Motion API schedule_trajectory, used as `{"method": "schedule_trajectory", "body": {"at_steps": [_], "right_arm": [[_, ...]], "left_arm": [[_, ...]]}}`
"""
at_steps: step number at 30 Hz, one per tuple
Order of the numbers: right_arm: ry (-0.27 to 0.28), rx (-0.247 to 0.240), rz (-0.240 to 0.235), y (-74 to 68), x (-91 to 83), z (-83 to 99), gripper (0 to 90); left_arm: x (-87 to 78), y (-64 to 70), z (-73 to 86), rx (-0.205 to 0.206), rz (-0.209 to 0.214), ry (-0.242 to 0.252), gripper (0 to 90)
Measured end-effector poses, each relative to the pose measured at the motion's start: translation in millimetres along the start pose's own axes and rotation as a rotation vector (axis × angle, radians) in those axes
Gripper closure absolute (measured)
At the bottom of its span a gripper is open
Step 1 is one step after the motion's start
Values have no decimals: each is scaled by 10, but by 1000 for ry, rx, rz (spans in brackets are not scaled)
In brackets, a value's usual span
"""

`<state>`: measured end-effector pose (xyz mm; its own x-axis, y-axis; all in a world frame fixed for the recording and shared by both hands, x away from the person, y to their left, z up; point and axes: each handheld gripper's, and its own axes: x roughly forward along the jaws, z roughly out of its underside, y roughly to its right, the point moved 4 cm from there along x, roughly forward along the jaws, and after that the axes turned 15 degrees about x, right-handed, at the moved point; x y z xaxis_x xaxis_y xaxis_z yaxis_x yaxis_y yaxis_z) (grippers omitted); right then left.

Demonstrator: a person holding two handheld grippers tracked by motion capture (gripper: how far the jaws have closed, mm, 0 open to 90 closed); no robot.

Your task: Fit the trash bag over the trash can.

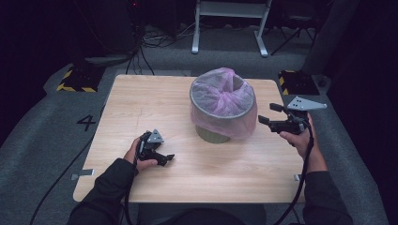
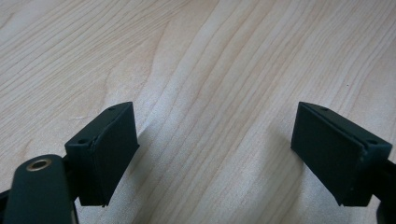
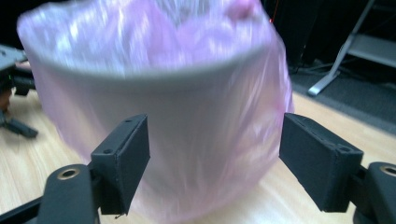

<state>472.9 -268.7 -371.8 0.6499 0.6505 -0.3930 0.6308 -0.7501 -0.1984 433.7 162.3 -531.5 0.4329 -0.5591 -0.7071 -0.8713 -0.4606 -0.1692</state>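
Light wooden table point(image 1: 141, 98) with rounded corners, standing on grey carpet point(image 1: 42, 126). A black numeral 4 point(image 1: 86, 122) is marked on the carpet left of the table. Yellow-and-black striped blocks point(image 1: 75, 79) lie beyond both far corners. A white metal frame point(image 1: 230, 18) and tangled cables point(image 1: 159, 35) occupy the dark background.

— Obstructions on the table point(image 1: 141, 98)?
— One: the bin point(image 1: 221, 108) with its pink liner point(image 3: 187, 116), standing right of centre.
— Clearance at the right gripper point(image 1: 268, 114)?
— Jaws wide, bin directly ahead, just beside them.
— And the left gripper point(image 1: 164, 158)?
— Open over bare wood, well apart from the bin; front and left table areas lie free.
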Motion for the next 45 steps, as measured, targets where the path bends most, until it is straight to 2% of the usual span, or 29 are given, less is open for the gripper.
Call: {"method": "schedule_trajectory", "body": {"at_steps": [3,6,12,17,19,25,32,34,40,45], "right_arm": [[26,-17,14,-55,28,-184,271],[30,-14,20,-105,115,-337,281],[-9,-53,22,-207,323,-528,271],[-22,-53,38,-227,514,-646,285],[-33,-44,29,-250,622,-691,286],[-86,-56,29,-327,882,-734,291],[-140,-65,27,-404,1087,-743,291],[-166,-66,20,-423,1127,-728,291],[-264,-113,23,-454,1195,-666,288],[-322,-144,16,-481,1211,-640,278]], "left_arm": [[1,-1,0,1,0,-1,142],[2,-5,0,-1,-4,-5,133],[5,-13,-1,6,-6,-4,128],[4,-15,-1,7,-7,-4,128],[4,-14,-1,6,-7,-4,128],[5,-13,-1,6,-6,-4,128],[4,-14,-1,7,-7,-4,128],[4,-14,-1,7,-7,-4,128],[5,-12,-1,5,-6,-3,128],[4,-15,-1,8,-7,-4,128]]}}
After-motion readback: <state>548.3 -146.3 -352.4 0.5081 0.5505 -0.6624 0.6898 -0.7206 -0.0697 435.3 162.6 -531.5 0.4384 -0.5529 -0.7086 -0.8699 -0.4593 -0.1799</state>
